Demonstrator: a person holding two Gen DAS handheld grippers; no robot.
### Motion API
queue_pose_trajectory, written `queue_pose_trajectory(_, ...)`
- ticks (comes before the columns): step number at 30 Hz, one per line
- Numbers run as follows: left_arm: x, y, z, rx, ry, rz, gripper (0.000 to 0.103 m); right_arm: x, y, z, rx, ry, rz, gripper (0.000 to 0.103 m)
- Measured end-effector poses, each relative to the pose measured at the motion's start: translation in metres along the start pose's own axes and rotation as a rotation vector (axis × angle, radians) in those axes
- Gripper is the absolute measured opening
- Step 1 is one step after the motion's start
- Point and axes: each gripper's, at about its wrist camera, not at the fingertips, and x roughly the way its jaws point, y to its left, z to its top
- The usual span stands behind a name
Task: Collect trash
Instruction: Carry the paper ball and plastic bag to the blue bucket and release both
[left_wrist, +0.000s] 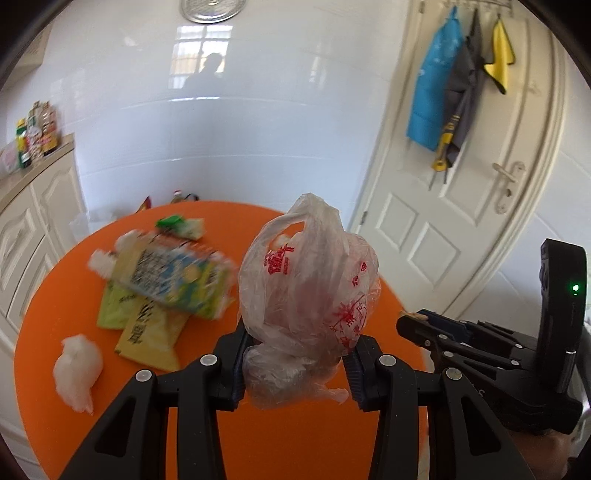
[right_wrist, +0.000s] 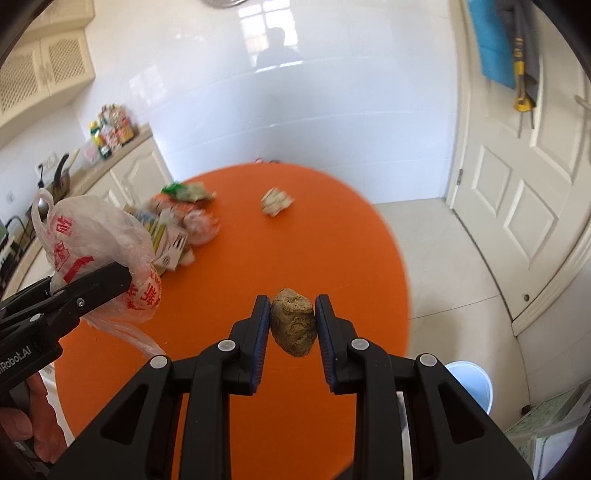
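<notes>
The round orange tabletop (right_wrist: 295, 236) is the landmark here. On its far left part lies a heap of snack wrappers (left_wrist: 166, 291), blurred, with yellow and blue-green packets whose print cannot be read. A white crumpled tissue (left_wrist: 77, 369) lies on the tabletop's left edge, and a crumpled paper ball (right_wrist: 276, 200) sits alone near its far side. A pale blue bin (right_wrist: 471, 384) stands on the floor just beside the tabletop's right edge.

Above the tabletop's near part, the left hand-held gripper (left_wrist: 295, 360) is clamped on a clear plastic bag (left_wrist: 306, 291) printed with red characters, too creased to read. The right hand-held gripper (right_wrist: 291, 325) is pinched narrowly on a brown crumpled wad (right_wrist: 293, 321), held clear of the tabletop. The left gripper's body bears lettering that reads "nRobot.AI", its start cut off.

Judging by this, both pieces are picked up and the carry is the step in hand. The next move likely calls for bringing each one over the bin before letting go; the light bag may cling to the pads.
</notes>
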Motion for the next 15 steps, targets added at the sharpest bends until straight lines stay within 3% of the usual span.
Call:
queue_pose_trajectory(6, 0.031, -0.060, 0.019, 0.089, 0.021, -0.124, 0.040, -0.041, -0.076, -0.003, 0.125, -0.060, -0.098, 0.025)
queue_pose_trajectory(10, 0.075, -0.118, 0.023, 0.148, 0.105, -0.257, 0.040, -0.064, -0.146, -0.016, 0.226, -0.071, -0.231, 0.025)
queue_pose_trajectory(15, 0.138, -0.192, 0.014, 0.243, 0.228, -0.338, 0.040, -0.071, -0.232, -0.048, 0.360, -0.015, -0.353, 0.025)
